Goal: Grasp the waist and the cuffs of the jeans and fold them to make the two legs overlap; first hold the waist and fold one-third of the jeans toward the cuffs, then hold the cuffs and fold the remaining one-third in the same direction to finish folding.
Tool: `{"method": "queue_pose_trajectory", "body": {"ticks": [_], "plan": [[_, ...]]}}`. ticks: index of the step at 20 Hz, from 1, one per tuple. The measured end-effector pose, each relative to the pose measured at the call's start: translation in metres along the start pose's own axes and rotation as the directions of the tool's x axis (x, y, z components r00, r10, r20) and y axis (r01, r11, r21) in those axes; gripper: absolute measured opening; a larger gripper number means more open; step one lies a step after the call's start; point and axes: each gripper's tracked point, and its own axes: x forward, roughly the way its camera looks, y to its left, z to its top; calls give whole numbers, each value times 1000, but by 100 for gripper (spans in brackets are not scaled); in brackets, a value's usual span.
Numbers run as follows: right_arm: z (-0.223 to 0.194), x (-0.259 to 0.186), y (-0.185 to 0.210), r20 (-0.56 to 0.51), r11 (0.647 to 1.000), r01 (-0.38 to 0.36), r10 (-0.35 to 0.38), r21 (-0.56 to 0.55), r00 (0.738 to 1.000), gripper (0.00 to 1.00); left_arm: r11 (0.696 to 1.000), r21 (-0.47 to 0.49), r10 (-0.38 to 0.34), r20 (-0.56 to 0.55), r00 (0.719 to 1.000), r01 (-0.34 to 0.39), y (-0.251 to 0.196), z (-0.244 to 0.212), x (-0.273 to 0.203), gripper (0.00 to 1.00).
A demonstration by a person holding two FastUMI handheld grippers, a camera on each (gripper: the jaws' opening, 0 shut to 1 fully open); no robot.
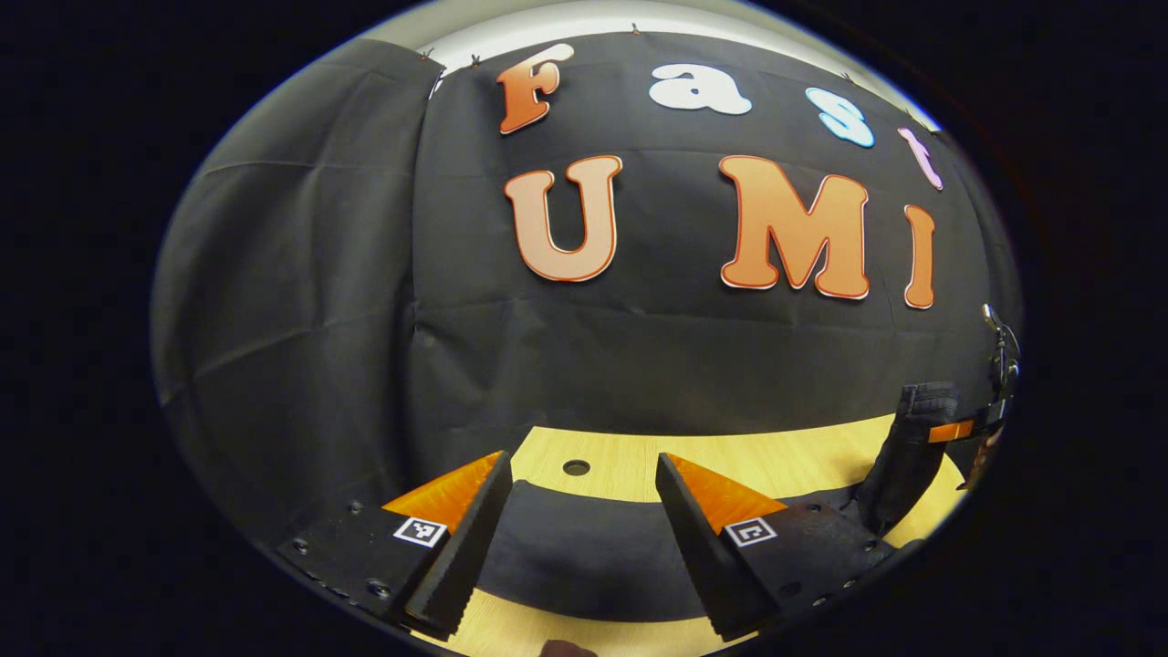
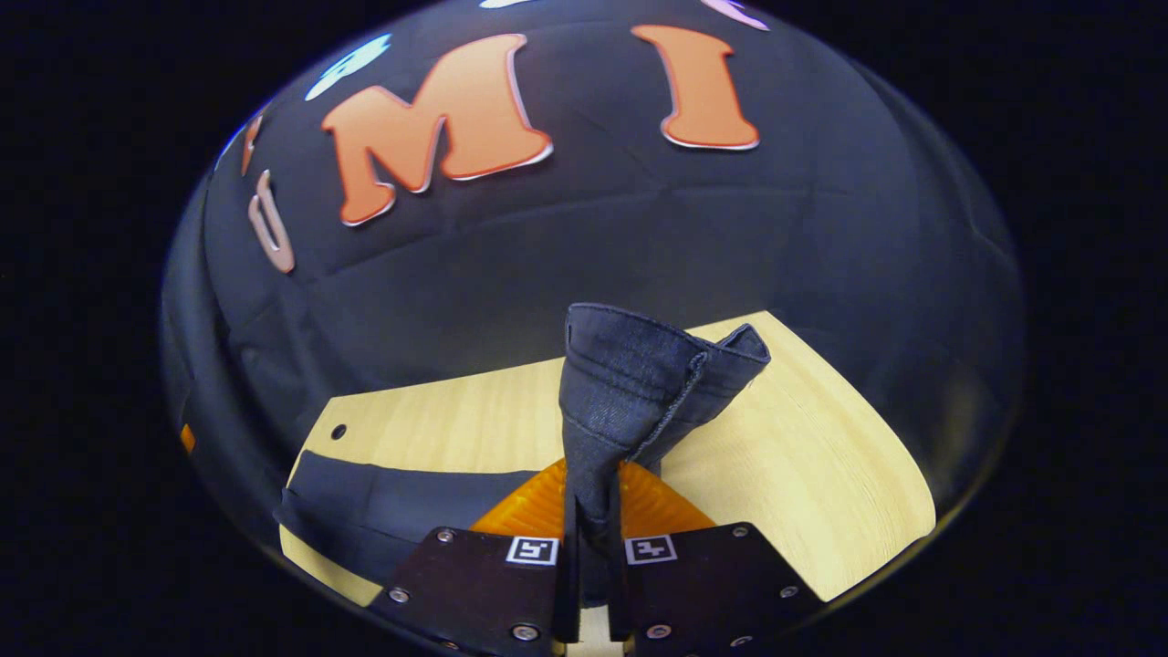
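Dark jeans lie flat on the wooden table. My left gripper hovers just above them, open, one finger to each side of the cloth and nothing between. In the right gripper view my right gripper is shut on a hemmed end of the jeans, which stands up bunched above the fingers. The rest of the jeans trails flat to the left. In the left gripper view the right gripper shows at the far right, holding that end lifted off the table.
The table has a small round hole near its back edge, also seen as the hole in the right gripper view. Black cloth walls close the booth behind and at the sides. Bare wood lies right of the lifted end.
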Motion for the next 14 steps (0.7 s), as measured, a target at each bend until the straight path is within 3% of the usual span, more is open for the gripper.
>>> {"method": "queue_pose_trajectory", "body": {"ticks": [3, 8, 14], "plan": [[4, -15, 37, -8, 993, -62, 61, -100, 998, 12, 1000, -18, 15, -13, 1000, -15, 17, -6, 2, 95], [-13, -1, 88, -56, 964, -132, 123, -229, 991, 12, 996, -59, 61, -48, 997, -64, 53, -21, 4, 95], [-86, 19, 148, -188, 913, -179, 115, -367, 975, 12, 985, -114, 112, -136, 984, -128, 99, -56, 6, 95]]}}
